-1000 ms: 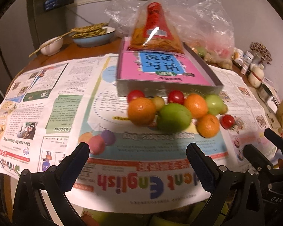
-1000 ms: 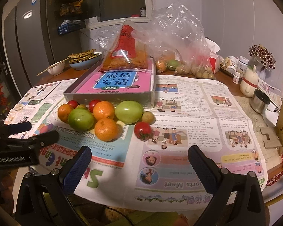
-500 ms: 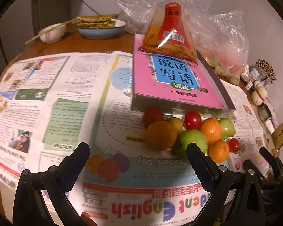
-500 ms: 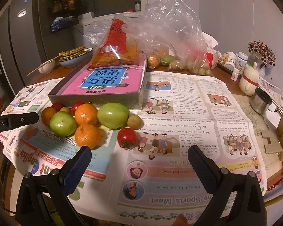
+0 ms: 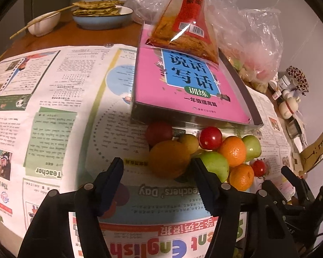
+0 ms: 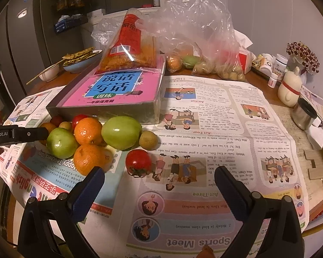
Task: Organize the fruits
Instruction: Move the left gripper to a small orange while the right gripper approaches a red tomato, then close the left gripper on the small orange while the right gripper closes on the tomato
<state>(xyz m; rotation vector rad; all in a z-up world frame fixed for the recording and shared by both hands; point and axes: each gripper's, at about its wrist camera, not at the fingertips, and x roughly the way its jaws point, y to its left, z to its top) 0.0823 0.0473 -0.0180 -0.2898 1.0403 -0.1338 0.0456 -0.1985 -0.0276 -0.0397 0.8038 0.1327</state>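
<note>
Pink book [image 5: 183,81] as landmark; fruit pile [image 5: 204,152] against its near edge. Left gripper [image 5: 159,172] wide open, empty, orange [image 5: 169,159] dead ahead between tips. Right gripper [image 6: 159,178] wide open, empty, near tomato [image 6: 138,162].

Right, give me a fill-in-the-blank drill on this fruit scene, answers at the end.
1. The snack bag lies on the pink ____.
2. The fruit pile sits on spread-out ____.
3. The lone tomato nearest the right gripper is ____ in colour.
4. Both the left gripper and the right one have their jaws ____.

Answers: book; newspaper; red; open
</note>
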